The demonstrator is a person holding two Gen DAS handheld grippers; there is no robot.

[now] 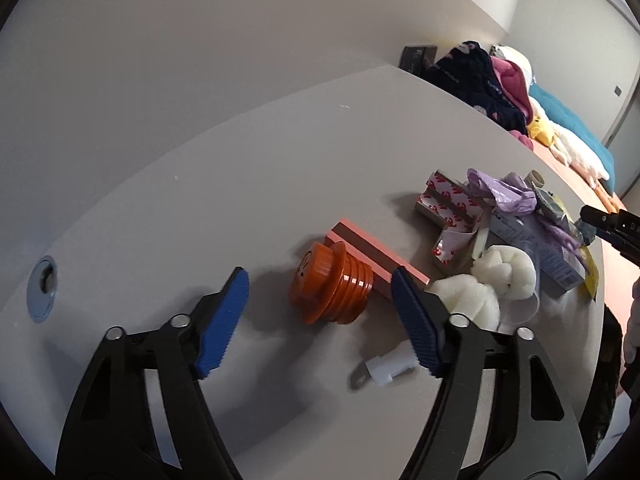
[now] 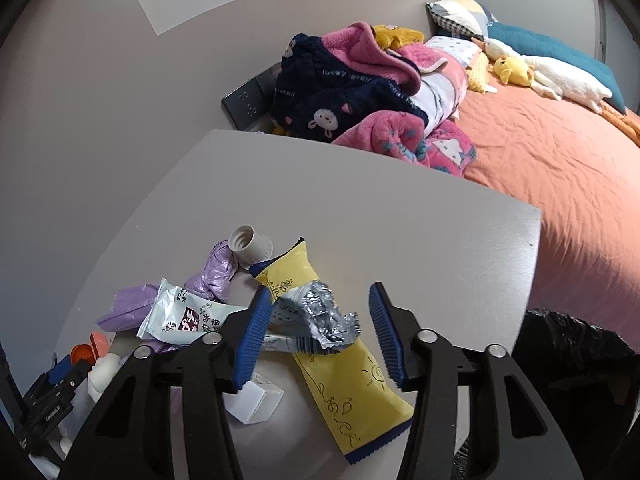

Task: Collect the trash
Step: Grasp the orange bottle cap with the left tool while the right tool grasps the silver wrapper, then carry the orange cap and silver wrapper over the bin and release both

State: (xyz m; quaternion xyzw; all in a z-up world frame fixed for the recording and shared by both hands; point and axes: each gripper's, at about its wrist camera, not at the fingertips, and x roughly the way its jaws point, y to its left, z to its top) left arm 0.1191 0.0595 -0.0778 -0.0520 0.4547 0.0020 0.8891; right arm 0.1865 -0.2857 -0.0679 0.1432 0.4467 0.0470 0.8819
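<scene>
In the left wrist view my left gripper (image 1: 320, 300) is open above the grey table (image 1: 240, 184), its jaws either side of an orange ribbed plastic cap (image 1: 330, 288). A pink-and-brown block (image 1: 374, 254), white foam (image 1: 488, 284) and a small white plastic part (image 1: 390, 368) lie close by. In the right wrist view my right gripper (image 2: 318, 320) is open over a crumpled silver foil wrapper (image 2: 326, 318) lying on a yellow snack bag (image 2: 348, 368). A lilac plastic bag (image 2: 208, 280), a pale wrapper (image 2: 182, 314) and a white cap (image 2: 250, 246) lie to the left.
A black bin bag (image 2: 576, 364) sits beside the table's right edge. A bed with an orange sheet (image 2: 560, 168), blankets (image 2: 352, 92) and plush toys lies beyond. Red-and-white tape backing (image 1: 448, 206) and a lilac box (image 1: 544, 252) sit in the pile. A cable port (image 1: 42, 288) is set in the table.
</scene>
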